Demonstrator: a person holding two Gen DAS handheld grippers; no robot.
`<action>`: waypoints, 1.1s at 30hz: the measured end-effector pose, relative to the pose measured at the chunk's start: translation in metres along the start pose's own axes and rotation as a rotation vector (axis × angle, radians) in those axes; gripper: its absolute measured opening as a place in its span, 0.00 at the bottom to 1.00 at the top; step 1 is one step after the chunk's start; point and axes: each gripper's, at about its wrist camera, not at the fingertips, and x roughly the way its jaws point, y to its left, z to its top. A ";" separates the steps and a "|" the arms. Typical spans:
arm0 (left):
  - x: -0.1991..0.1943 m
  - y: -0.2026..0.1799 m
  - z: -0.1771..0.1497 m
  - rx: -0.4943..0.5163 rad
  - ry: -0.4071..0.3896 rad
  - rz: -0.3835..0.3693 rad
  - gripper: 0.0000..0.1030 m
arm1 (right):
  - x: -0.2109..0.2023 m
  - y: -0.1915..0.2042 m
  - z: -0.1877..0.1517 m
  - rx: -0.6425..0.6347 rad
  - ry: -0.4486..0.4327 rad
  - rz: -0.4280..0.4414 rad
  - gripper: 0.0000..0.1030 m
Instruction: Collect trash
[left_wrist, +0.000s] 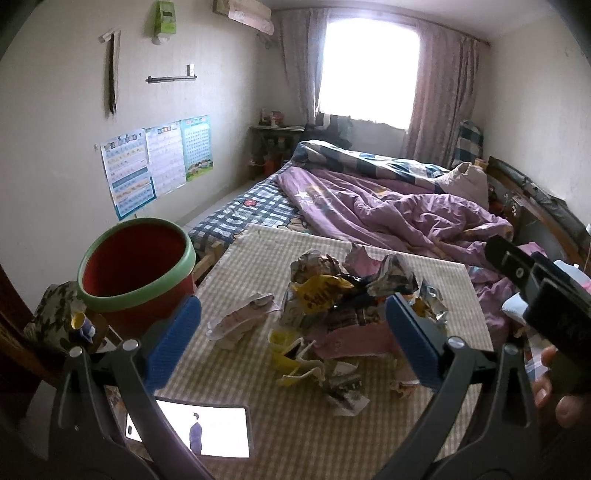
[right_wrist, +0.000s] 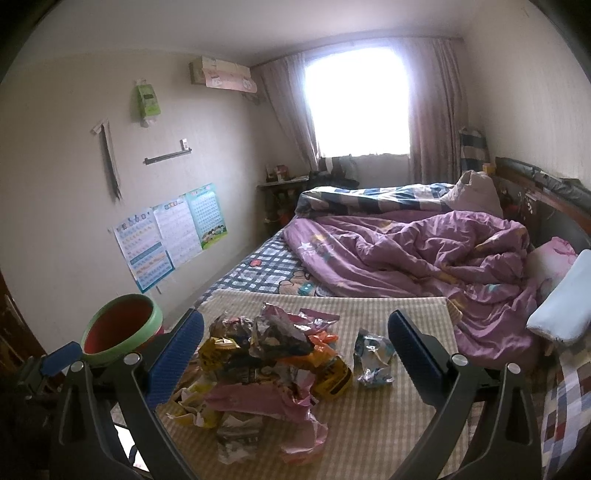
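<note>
L gripper (left_wrist: 291, 339) gaping over wrappers (left_wrist: 332, 306); only L view shows phone (left_wrist: 207, 432)

One bin, one phone, one heap of wrappers too tangled to count

On the bench (left_wrist: 424, 435) sits a single pile of crumpled wrappers (left_wrist: 332, 306), with one silvery-blue wrapper (right_wrist: 373, 356) lying apart from it in the right wrist view; one red bin (left_wrist: 136, 269) with a green rim, one lit phone (left_wrist: 207, 430), three wall posters (left_wrist: 159, 162), two claws: left claw (left_wrist: 291, 347), right claw (right_wrist: 295, 362).
</note>
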 end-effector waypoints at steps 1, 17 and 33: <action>0.001 0.000 0.001 -0.003 -0.002 0.008 0.95 | 0.001 -0.001 0.000 -0.001 0.000 0.000 0.93; 0.009 0.004 0.004 0.000 -0.011 0.044 0.95 | 0.013 0.001 0.000 -0.007 0.011 0.020 0.93; 0.011 0.011 0.000 -0.013 -0.005 0.059 0.95 | 0.011 -0.002 -0.003 0.014 0.019 0.016 0.93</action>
